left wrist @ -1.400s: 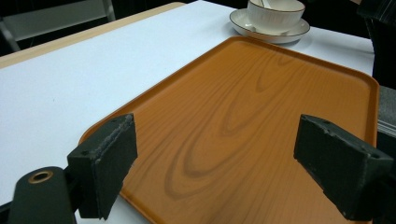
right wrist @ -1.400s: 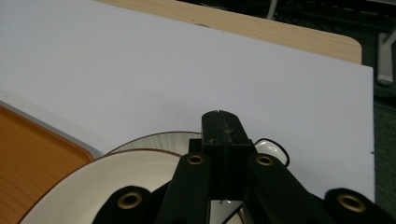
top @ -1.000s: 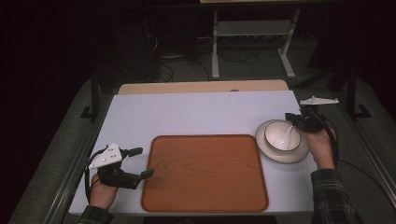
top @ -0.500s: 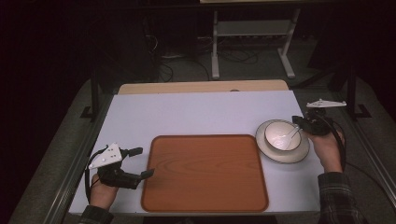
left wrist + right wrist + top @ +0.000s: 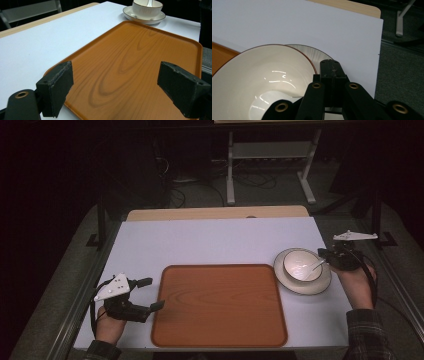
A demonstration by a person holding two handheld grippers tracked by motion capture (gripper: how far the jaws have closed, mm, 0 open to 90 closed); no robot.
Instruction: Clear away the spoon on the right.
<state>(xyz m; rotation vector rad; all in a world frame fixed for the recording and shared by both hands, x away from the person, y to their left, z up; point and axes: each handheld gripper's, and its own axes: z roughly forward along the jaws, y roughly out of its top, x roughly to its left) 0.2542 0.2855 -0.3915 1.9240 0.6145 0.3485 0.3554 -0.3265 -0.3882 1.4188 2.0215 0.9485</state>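
A white bowl (image 5: 291, 265) with a thin brown rim stands on a saucer (image 5: 305, 288) at the table's right, with a white spoon (image 5: 311, 267) lying in it. My right gripper (image 5: 325, 254) hovers at the bowl's right rim, jaws pressed together; the spoon's handle points up at them, and contact cannot be judged. In the right gripper view the shut gripper (image 5: 329, 63) reaches over the bowl (image 5: 262, 75) and saucer (image 5: 317, 53). My left gripper (image 5: 154, 293) rests open at the left edge of the orange wood-grain tray (image 5: 220, 310); the left gripper (image 5: 122, 92) has nothing between its pads.
A white mat (image 5: 215, 242) covers the table, with a wooden strip (image 5: 215, 213) at the far edge. The bowl (image 5: 146, 8) on its saucer (image 5: 140, 20) stands beyond the tray (image 5: 125, 62). A metal stand (image 5: 270, 165) is on the dark floor behind.
My right gripper has drifted right, from over the bowl to its right rim, uncovering the spoon. The left gripper, tray and bowl have stayed put.
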